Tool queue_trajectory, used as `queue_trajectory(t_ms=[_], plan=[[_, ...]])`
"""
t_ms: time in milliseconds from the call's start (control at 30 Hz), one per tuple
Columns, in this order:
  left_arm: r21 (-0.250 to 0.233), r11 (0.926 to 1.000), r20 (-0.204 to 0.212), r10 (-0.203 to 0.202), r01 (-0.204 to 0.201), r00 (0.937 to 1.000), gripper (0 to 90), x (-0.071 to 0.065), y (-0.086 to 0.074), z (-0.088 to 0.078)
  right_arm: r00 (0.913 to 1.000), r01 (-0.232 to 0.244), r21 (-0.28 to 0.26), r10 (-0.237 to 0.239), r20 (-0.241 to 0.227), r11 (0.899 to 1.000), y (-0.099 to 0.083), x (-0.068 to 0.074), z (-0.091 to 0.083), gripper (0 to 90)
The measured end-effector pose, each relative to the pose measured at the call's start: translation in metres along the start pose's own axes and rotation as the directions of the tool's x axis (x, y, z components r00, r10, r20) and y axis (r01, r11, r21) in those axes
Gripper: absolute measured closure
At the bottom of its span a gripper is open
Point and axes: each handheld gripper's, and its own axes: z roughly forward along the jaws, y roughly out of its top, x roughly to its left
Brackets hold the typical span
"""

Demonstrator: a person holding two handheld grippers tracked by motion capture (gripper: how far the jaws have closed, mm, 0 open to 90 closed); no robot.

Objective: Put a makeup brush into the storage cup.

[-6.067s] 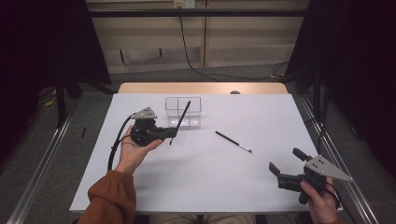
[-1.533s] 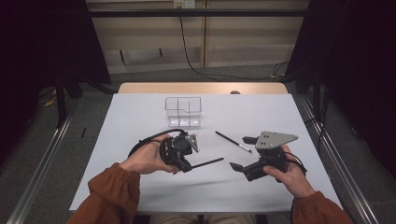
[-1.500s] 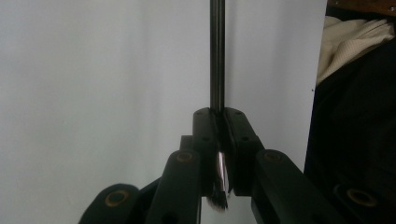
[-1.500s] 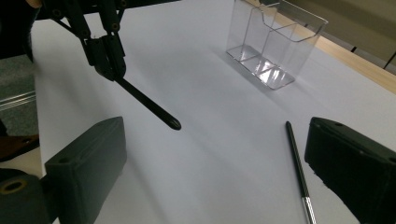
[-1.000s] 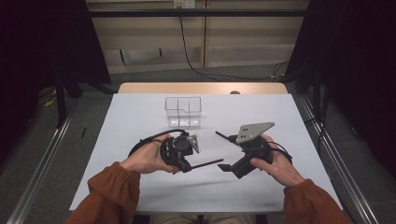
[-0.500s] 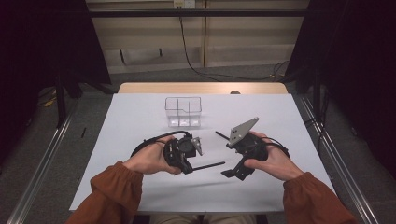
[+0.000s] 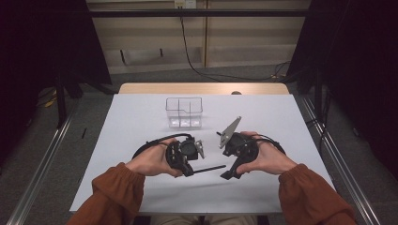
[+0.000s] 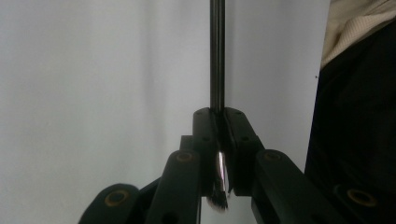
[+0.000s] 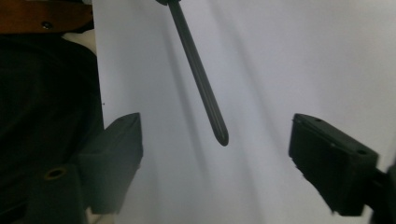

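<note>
White bench point(image 7: 141, 122) w/ dark curtains both sides, clear divided box point(image 7: 184, 112) toward the far edge. I hold a thin black brush point(image 7: 210, 168) in my left hand-held gripper point(image 7: 188, 171), jaws clamped together on its bristle end; the handle points toward my right hand-held gripper point(image 7: 228, 175). Right jaws stand apart and have just been closing, w/ the handle tip point(image 9: 223, 138) between the pads but not touching yet. So pick-up is done; I judge the hand-over is only starting, and the box is probably still to come. Plenty of free surface in front; the near bench edge is close under my wrists, so I should not drift back.
</note>
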Motion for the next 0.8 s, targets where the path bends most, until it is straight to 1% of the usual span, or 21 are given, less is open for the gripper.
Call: queue_trajectory(t_ms=[33,67,100,133,167,300,333,400,467,500,533,567,633,667,700,733,767,800], plan=[[-0.001,1.0,0.002,0.004,-0.004,1.0,84.0,0.0,0.0,0.0,0.9999,0.009,0.003,-0.009,-0.007,1.0,0.0,-0.001,0.002,20.8],[-0.002,1.0,0.003,0.005,-0.005,1.0,84.0,0.0,0.001,0.001,1.0,0.002,0.016,-0.002,-0.007,1.0,0.001,-0.002,0.003,22.4],[-0.012,0.9999,0.004,-0.007,0.007,1.0,84.0,-0.001,0.001,0.002,0.9998,-0.002,0.028,0.003,-0.02,1.0,0.001,-0.002,0.004,25.4],[-0.013,0.9998,0.006,-0.012,0.012,0.9999,84.0,-0.001,0.001,0.002,0.9997,0.003,0.033,-0.002,-0.023,0.999,0.001,-0.003,0.005,28.9],[-0.015,0.9998,0.007,-0.012,0.012,0.9999,84.0,-0.001,0.0,0.002,0.9996,0.011,0.032,-0.01,-0.026,0.999,0.001,-0.003,0.006,31.5],[-0.017,0.9998,0.006,-0.007,0.007,1.0,84.0,-0.001,0.001,0.002,0.9988,0.01,0.05,-0.007,-0.048,0.999,0.002,-0.005,0.007,41.0],[-0.016,0.9999,0.007,-0.006,0.006,1.0,84.0,-0.001,0.001,0.002,0.9983,0.021,0.052,-0.018,-0.055,0.998,0.002,-0.006,0.008,42.9],[-0.006,0.9999,0.009,0.008,-0.008,0.9999,84.0,0.0,0.001,0.002,0.9983,0.021,0.069,-0.017,-0.056,0.997,0.003,-0.007,0.009,45.1],[0.001,0.9999,0.011,0.01,-0.01,0.9999,84.0,-0.001,0.001,0.002,0.9982,0.032,0.076,-0.028,-0.053,0.997,0.005,-0.007,0.012,46.5],[0.002,0.9999,0.011,0.014,-0.014,0.9998,84.0,-0.001,0.001,0.002,0.9983,0.023,0.082,-0.018,-0.056,0.996,0.006,-0.006,0.012,48.7],[-0.001,0.9999,0.012,0.014,-0.014,0.9998,84.0,-0.001,0.001,0.002,0.9977,0.027,0.089,-0.022,-0.064,0.996,0.007,-0.007,0.013,50.0],[0.0,0.9999,0.013,0.015,-0.015,0.9998,84.0,-0.001,0.001,0.002,0.9975,0.034,0.086,-0.029,-0.065,0.996,0.008,-0.007,0.014,50.9],[-0.003,0.9999,0.004,0.013,-0.013,0.9999,84.0,-0.001,0.001,0.002,0.9973,0.029,0.092,-0.023,-0.069,0.995,0.009,-0.007,0.016,52.9],[-0.008,0.9999,0.008,0.006,-0.006,0.9999,84.0,-0.001,0.001,0.003,0.9975,0.031,0.092,-0.025,-0.067,0.995,0.01,-0.007,0.017,53.8],[-0.005,0.9999,0.006,0.014,-0.014,0.9999,84.0,-0.001,0.001,0.002,0.9972,0.03,0.095,-0.024,-0.071,0.995,0.011,-0.007,0.017,54.3],[-0.006,0.9999,0.008,0.015,-0.015,0.9999,84.0,-0.001,0.001,0.003,0.9971,0.037,0.094,-0.03,-0.07,0.995,0.011,-0.008,0.018,56.2],[-0.016,0.9999,0.005,0.006,-0.005,1.0,84.0,-0.002,0.001,0.004,0.9965,0.038,0.098,-0.031,-0.077,0.994,0.012,-0.008,0.018,59.8],[-0.017,0.9998,0.003,0.005,-0.005,1.0,84.0,-0.002,0.001,0.004,0.9957,0.045,0.1,-0.037,-0.084,0.994,0.012,-0.008,0.019,61.7]])
